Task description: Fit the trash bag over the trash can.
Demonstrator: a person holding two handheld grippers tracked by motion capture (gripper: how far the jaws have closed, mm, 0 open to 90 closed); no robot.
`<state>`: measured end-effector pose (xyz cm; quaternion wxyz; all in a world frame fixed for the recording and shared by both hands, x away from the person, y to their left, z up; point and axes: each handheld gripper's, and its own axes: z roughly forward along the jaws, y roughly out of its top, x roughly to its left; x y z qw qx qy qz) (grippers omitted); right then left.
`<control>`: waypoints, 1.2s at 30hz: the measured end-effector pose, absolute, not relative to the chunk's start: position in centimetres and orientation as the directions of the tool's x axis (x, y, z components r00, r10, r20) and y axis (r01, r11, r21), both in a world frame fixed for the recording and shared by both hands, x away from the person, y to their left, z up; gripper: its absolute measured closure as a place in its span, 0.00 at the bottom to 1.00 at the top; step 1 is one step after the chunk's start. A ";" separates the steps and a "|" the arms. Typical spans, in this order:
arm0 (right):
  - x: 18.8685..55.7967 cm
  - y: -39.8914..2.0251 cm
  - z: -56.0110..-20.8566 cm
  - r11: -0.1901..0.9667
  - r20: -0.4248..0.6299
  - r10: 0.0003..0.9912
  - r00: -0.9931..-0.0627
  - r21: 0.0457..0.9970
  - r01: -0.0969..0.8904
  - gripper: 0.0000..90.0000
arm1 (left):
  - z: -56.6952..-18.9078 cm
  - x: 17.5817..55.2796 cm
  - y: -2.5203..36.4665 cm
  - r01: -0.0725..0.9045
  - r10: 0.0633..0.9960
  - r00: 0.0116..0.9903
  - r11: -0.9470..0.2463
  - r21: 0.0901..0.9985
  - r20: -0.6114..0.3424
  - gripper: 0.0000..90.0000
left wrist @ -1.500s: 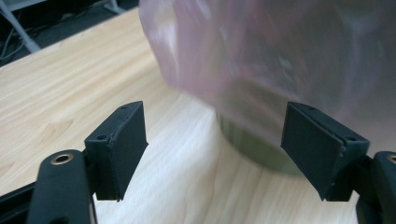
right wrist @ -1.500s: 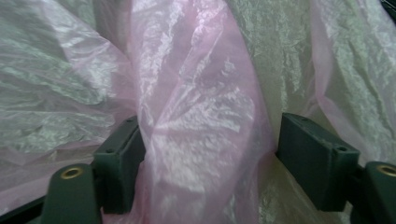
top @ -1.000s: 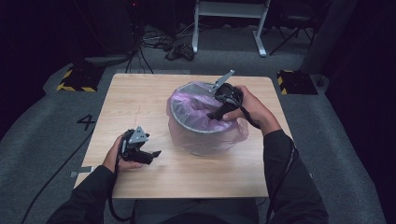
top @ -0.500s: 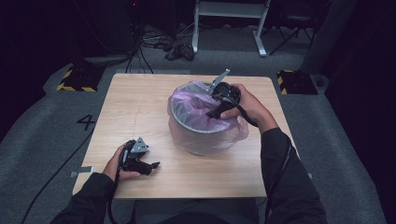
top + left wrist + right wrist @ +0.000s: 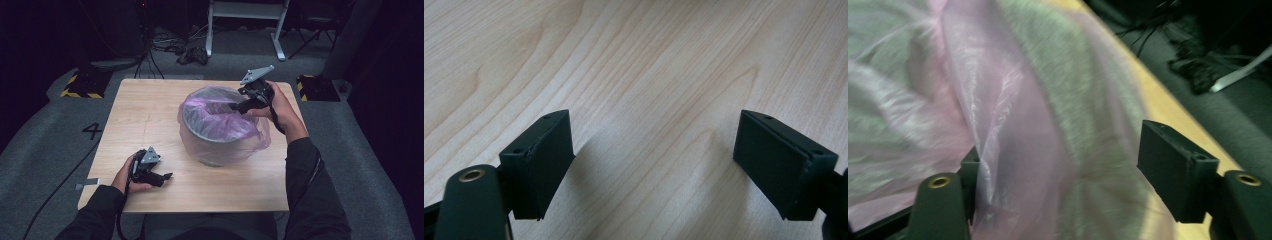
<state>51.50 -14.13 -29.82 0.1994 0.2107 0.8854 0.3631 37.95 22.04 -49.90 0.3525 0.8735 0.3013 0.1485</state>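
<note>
At the far right rim of the bin (image 5: pixel 220 131), the right gripper (image 5: pixel 239 105) straddles the pink liner (image 5: pixel 1013 125), jaws just closing but seemingly not yet pinching — the view is blurred; grip one fold before pulling. The left gripper (image 5: pixel 162 176) rests spread and empty on the table (image 5: pixel 135 110).

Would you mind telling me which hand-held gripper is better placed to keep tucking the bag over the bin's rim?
Right. The right hand-held gripper sits at the bin rim, jaws straddling the pink bag; the left hand-held gripper rests apart on the table, open.

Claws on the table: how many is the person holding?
2: the left claw rests near the table's front edge; the right claw is at the bin's far rim.
</note>
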 end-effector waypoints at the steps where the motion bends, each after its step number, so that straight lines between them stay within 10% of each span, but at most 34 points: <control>1: 51.6 -14.3 -29.7 0.636 -0.198 0.528 -0.826 0.737 0.230 0.36 | -49.8 37.9 21.8 0.414 0.630 0.775 -0.567 0.712 0.052 0.19; 17: 48.8 -13.1 -29.1 0.642 -0.191 0.385 -0.903 0.759 0.113 0.27 | -44.6 37.6 17.8 0.233 0.607 0.788 -0.452 0.861 0.105 0.18; 29: 52.4 -17.4 -30.0 0.526 -0.119 0.603 -0.789 0.803 0.281 0.47 | -44.6 38.6 15.8 0.222 0.563 0.820 -0.478 0.850 0.103 0.38; 36: 53.3 -18.3 -31.2 0.495 -0.034 0.584 -0.811 0.807 0.323 0.80 | -44.6 38.6 15.3 0.172 0.563 0.804 -0.531 0.830 0.193 0.79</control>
